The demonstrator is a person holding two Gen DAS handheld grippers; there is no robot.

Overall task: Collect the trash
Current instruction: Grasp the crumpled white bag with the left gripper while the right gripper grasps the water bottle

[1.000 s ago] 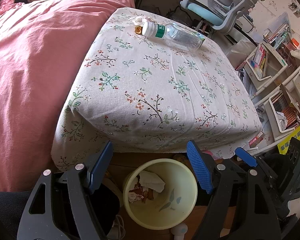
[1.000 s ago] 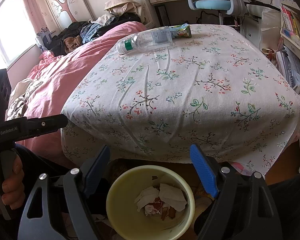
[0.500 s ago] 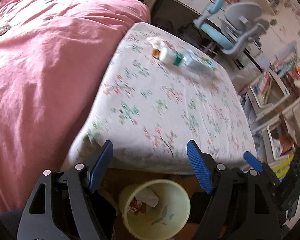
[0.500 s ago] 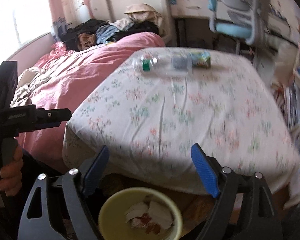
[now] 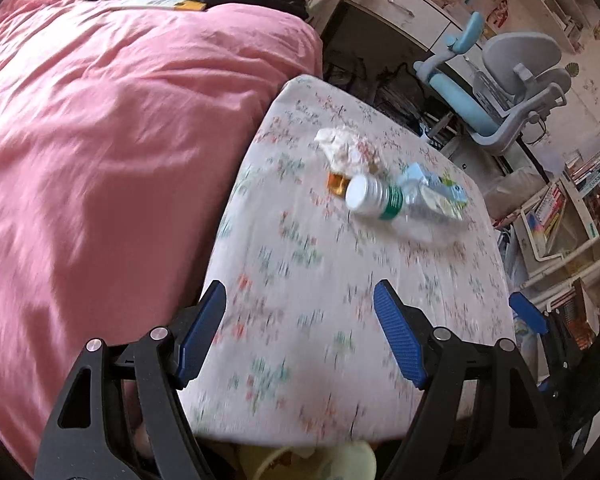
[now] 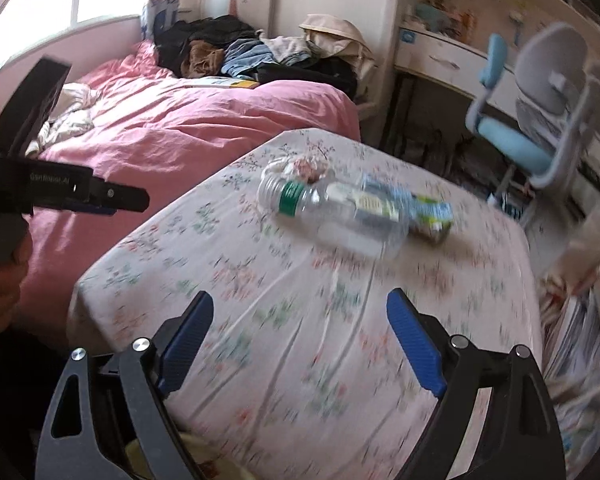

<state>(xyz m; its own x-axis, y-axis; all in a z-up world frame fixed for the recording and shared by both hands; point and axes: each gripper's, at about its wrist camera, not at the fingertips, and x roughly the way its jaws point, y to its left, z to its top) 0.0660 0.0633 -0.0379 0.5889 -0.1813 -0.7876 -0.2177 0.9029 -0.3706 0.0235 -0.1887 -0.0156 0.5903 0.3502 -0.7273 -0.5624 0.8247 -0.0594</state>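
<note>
A clear plastic bottle (image 5: 396,204) with a green label lies on its side on the floral-cloth table (image 5: 300,300), far half. Behind it lie a crumpled white tissue (image 5: 340,146), a small orange wrapper (image 5: 337,182) and a light blue-green packet (image 5: 444,192). The bottle (image 6: 332,216), the packet (image 6: 424,208) and the tissue (image 6: 304,168) also show in the right wrist view. My left gripper (image 5: 300,332) is open and empty over the table's near part. My right gripper (image 6: 300,340) is open and empty, also short of the bottle. The yellow bin's rim (image 5: 356,460) peeks below the table edge.
A bed with a pink duvet (image 5: 120,140) lies left of the table, clothes piled at its far end. A blue-grey desk chair (image 5: 512,88) and a desk stand behind. Shelves with books (image 5: 560,216) crowd the right. The left gripper's body (image 6: 60,192) shows at left in the right wrist view.
Both grippers have risen from over the bin and moved forward over the table toward the bottle. The bin has dropped almost out of view. Both stay open.
</note>
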